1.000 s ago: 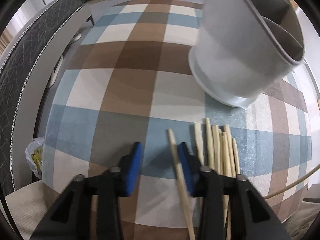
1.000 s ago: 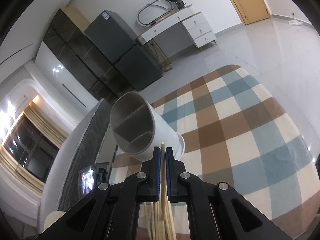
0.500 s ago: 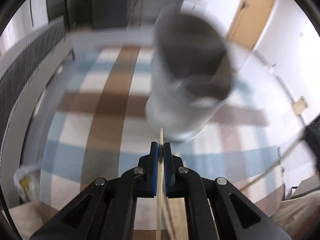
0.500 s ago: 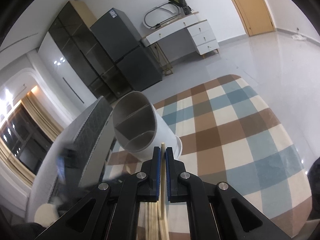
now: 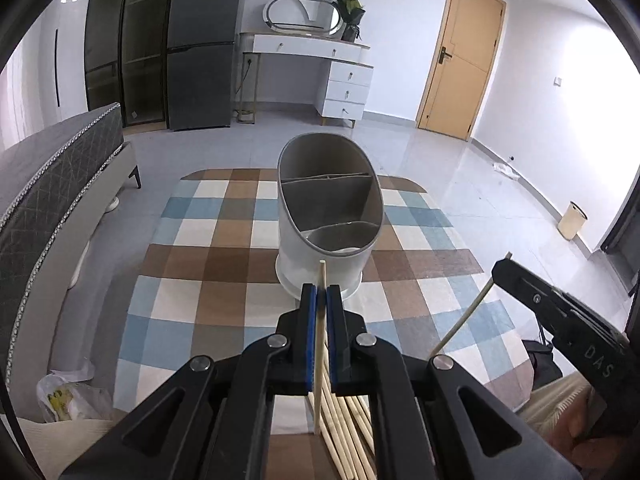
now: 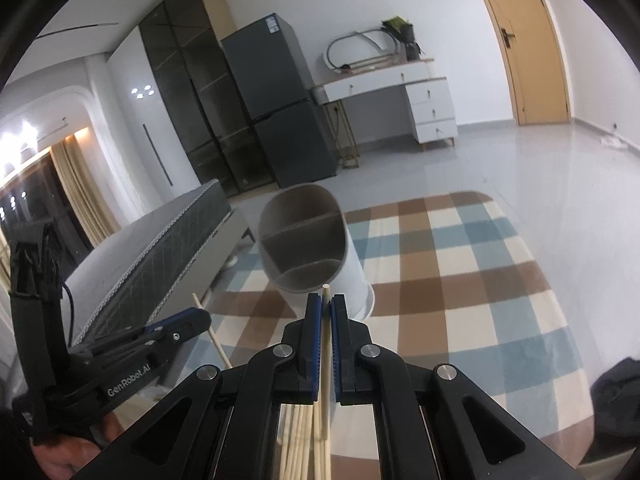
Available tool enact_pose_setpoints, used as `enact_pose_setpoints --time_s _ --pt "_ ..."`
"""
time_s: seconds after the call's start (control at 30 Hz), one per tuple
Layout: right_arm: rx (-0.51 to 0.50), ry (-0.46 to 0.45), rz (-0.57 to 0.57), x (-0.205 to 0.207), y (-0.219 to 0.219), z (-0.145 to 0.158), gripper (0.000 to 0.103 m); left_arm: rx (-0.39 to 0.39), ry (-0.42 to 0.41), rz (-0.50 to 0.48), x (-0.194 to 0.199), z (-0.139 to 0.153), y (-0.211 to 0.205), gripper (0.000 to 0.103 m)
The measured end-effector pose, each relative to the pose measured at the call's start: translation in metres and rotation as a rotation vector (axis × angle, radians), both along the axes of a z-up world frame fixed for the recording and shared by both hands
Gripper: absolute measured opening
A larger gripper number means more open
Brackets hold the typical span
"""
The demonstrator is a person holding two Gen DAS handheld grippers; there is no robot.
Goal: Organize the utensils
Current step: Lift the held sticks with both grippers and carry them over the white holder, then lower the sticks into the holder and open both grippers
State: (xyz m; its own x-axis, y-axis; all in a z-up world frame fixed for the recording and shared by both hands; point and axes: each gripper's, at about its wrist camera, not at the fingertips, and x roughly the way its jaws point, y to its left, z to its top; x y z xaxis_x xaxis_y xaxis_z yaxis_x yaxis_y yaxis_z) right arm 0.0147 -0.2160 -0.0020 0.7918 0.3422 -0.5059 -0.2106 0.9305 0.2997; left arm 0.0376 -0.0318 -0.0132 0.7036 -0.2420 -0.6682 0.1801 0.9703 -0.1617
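Both grippers are loaded, the left gripper (image 5: pixel 321 294) and the right gripper (image 6: pixel 326 306) each with jaws clamped on one chopstick (image 5: pixel 319 344) at centre frame, while the divided holder (image 5: pixel 329 216) beyond looks empty and the pile (image 5: pixel 348 432) at bottom centre awaits.

Pretty bare room, white walls (image 5: pixel 540 92) and a glossy grey tile floor (image 5: pixel 460 184) that throws the light back; a checked rug (image 5: pixel 224 264) in brown, blue and cream sits in the middle; dark fridge (image 5: pixel 200 40) next to smoked-glass cabinets (image 5: pixel 120 48) on the far wall; white dresser (image 5: pixel 340 76) with an oval mirror (image 5: pixel 302 16) and a plant (image 5: pixel 350 16) beside them; tan wooden door (image 5: pixel 460 56) off to the right; grey quilted bed (image 5: pixel 52 176) along the left; small beige bin (image 5: pixel 573 219) by the right wall; curtains (image 6: pixel 76 192) and ceiling spotlights (image 6: pixel 140 91) in the right wrist view.
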Motion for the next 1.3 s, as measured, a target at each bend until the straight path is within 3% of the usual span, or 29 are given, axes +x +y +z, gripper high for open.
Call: enact_pose_setpoints --time_s 0.33,0.6,1.0,1.3 --pt "-0.030 -0.040 -0.024 -0.011 0.001 0.016 0.004 0.001 0.001 -0.009 -0.007 0.018 0.009 0.001" --pt "-0.033 -0.100 -0.012 0.001 0.001 0.050 0.004 -0.053 -0.065 -0.033 0.002 0.068 0.013 0.000" --pt "-0.087 -0.229 0.073 0.063 0.018 0.127 0.004 -0.146 -0.142 -0.002 0.068 0.122 0.023 0.000" --pt "-0.104 -0.269 0.111 0.129 0.039 0.139 0.004 -0.146 -0.197 0.034 0.120 0.129 0.032 0.000"
